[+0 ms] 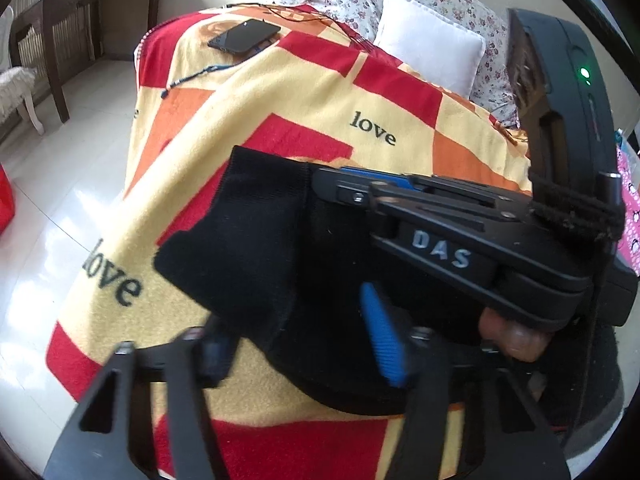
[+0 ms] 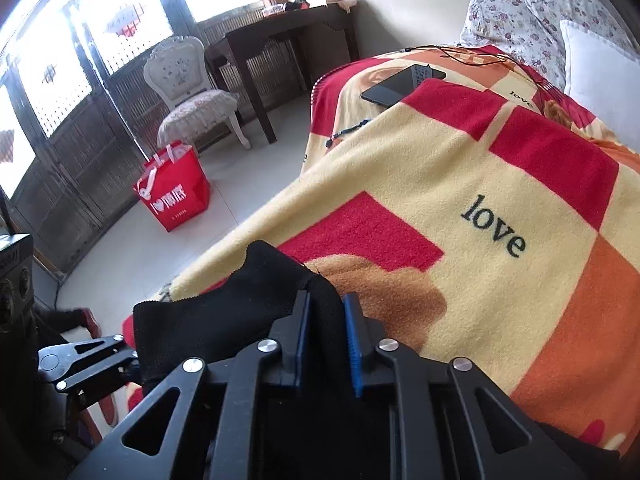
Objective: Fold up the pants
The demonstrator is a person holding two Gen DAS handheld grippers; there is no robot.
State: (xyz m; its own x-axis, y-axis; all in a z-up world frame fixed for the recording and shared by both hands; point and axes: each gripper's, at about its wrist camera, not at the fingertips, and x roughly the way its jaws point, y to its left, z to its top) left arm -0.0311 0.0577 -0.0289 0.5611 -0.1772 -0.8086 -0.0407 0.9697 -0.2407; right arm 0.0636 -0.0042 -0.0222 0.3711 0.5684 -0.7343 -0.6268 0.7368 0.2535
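The black pants [image 1: 248, 240] lie bunched near the front edge of a bed covered by a red, yellow and orange blanket [image 1: 280, 112]. In the left wrist view my left gripper [image 1: 298, 346] has a thick fold of the pants between its pads, and the cloth fills the gap. My right gripper [image 1: 328, 190] comes in from the right, marked DAS, and is clamped on the pants' far edge. In the right wrist view the right gripper [image 2: 326, 336] is shut on a thin ridge of the black pants [image 2: 224, 312]. A person's finger [image 1: 512, 336] shows under the right gripper's body.
A dark phone [image 1: 244, 36] and thin cables lie at the blanket's far end, with a white pillow [image 1: 428, 52] and floral bedding behind. Pale tiled floor [image 1: 60, 184] runs left of the bed. A red bag [image 2: 172, 192], a white chair [image 2: 192, 92] and a dark table [image 2: 280, 36] stand beyond.
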